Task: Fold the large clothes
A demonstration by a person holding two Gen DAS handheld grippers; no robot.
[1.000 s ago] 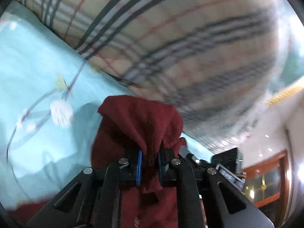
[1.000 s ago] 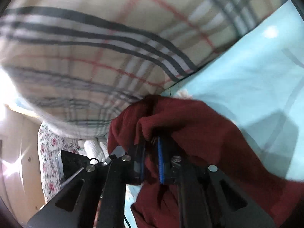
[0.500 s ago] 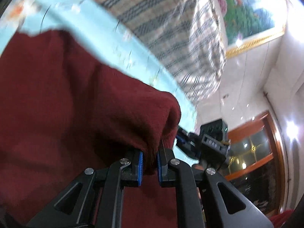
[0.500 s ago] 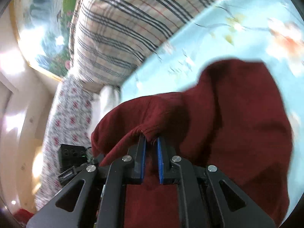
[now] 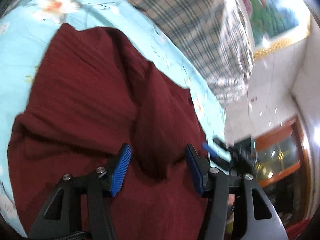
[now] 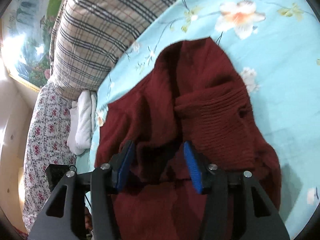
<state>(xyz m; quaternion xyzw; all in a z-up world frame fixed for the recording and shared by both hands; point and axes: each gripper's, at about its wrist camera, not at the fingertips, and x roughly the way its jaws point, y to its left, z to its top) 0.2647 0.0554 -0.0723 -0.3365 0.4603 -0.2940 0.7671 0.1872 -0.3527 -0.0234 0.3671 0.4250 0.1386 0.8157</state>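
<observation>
Sweater (image 6: 208,108), dark red knit, large. Lies on bed sheet (image 6: 280,76) (light blue w/ flower print), bunched, partly doubled over itself; ribbed band on top at right side in right-wrist view. Same sweater (image 5: 84,104) in left-wrist view: broad fold w/ a raised ridge running toward the near edge.

Left gripper (image 5: 158,168): jaws have just been opening, now released and spread. Ridge of knit sits between the blue pads (image 5: 121,168) but pads don't press on it; cloth looks slack, dropped.

Right gripper (image 6: 158,166): jaws likewise have just been opening, now apart. Rumpled dark fold of sweater lies in the gap and just beyond the tips; no pinch visible.

Risks (judgement):
- Fold not flat. Humps and a skewed top layer likely to stay if not smoothed, so next fold stacks crooked.
- Knit may snag on ribbed pads when grippers pull back, since fabric lies between both pairs of jaws; would drag top layer and undo the fold.
- Near edge of sweater hidden under gripper bodies in both views; can't tell if edges line up.

Surroundings: plaid pillow (image 6: 104,30) at far left of bed; white folded cloth (image 6: 82,124) beside it; flowered fabric (image 6: 46,132) further left; framed picture (image 5: 274,14) on far wall.
</observation>
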